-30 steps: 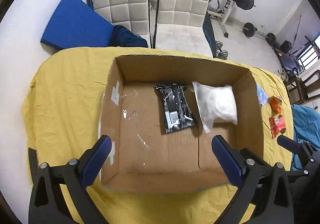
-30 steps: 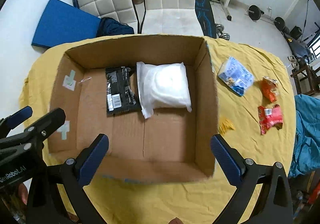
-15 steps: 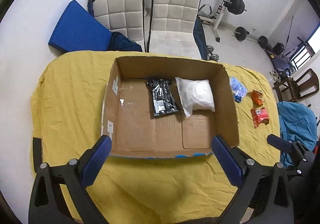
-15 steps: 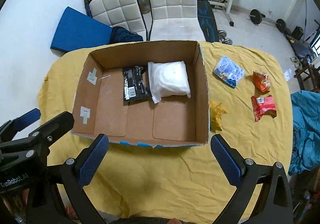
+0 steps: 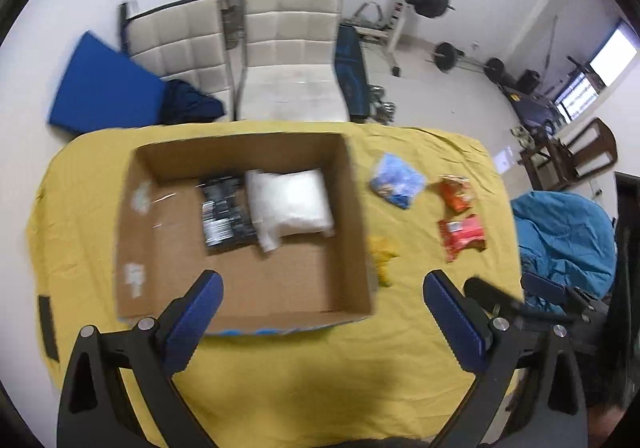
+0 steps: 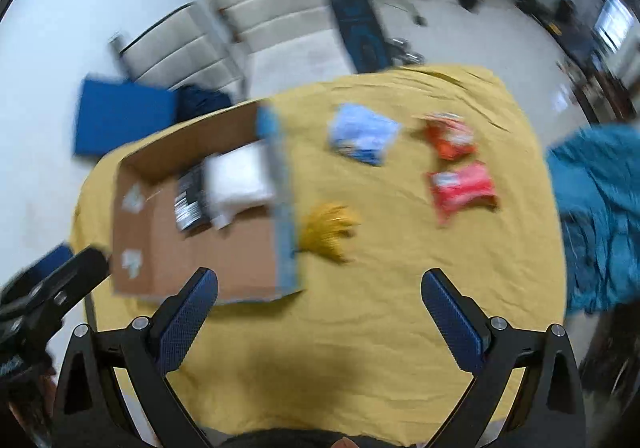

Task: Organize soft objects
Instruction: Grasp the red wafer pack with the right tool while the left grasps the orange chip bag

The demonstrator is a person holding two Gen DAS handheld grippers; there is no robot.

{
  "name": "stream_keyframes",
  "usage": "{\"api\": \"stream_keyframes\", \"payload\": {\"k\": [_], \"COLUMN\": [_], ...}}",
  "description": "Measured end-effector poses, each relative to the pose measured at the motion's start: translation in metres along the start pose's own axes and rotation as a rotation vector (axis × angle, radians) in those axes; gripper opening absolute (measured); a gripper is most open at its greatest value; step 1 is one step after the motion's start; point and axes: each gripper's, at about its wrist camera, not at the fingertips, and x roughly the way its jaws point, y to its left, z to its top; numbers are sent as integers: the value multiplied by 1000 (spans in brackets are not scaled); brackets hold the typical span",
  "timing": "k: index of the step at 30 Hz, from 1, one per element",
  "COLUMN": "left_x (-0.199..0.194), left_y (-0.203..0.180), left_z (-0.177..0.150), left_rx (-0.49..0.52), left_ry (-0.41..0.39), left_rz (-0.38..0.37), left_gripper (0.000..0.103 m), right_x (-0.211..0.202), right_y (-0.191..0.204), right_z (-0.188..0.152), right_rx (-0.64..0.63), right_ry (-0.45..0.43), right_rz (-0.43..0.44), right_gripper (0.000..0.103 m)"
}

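An open cardboard box (image 5: 352, 216) (image 6: 286, 208) sits on the yellow cloth and holds a black packet (image 5: 224, 212) and a white soft pack (image 5: 290, 202). Right of the box lie a blue-white packet (image 6: 362, 134), an orange packet (image 6: 450, 136), a red packet (image 6: 462, 188) and a yellow packet (image 6: 328, 230). My left gripper (image 5: 322, 296) is open and empty above the box's near edge. My right gripper (image 6: 320, 294) is open and empty, above the cloth in front of the yellow packet. The right wrist view is blurred.
The yellow-covered table (image 5: 328, 376) fills the foreground. Behind it stand two white padded chairs (image 5: 292, 60), a blue mat (image 5: 100, 88) and weight equipment (image 5: 428, 0). A teal cloth (image 5: 568, 232) lies past the table's right edge.
Both grippers have drawn back from over the box and swung to the right, the right one further, so the loose packets on the cloth come into view. Both stay open.
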Motion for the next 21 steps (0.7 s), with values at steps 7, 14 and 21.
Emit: {"api": "stream_keyframes", "payload": {"k": [7,14,21], "left_x": [64,147,199], "left_y": [-86,-136,-143], "left_z": [34,69,83], "left_rx": [58,99,82], "left_ry": [72,177,258], "left_rz": [-18,59,97], "left_gripper": [103,103,103], "right_x": [76,181,240], "right_y": [-161,-227,-234], "right_z": [52,80,81], "right_rx": [405,662,701], "right_ry": [118,240,342], "right_rz": [10,45,77], "right_gripper": [103,100,71]}}
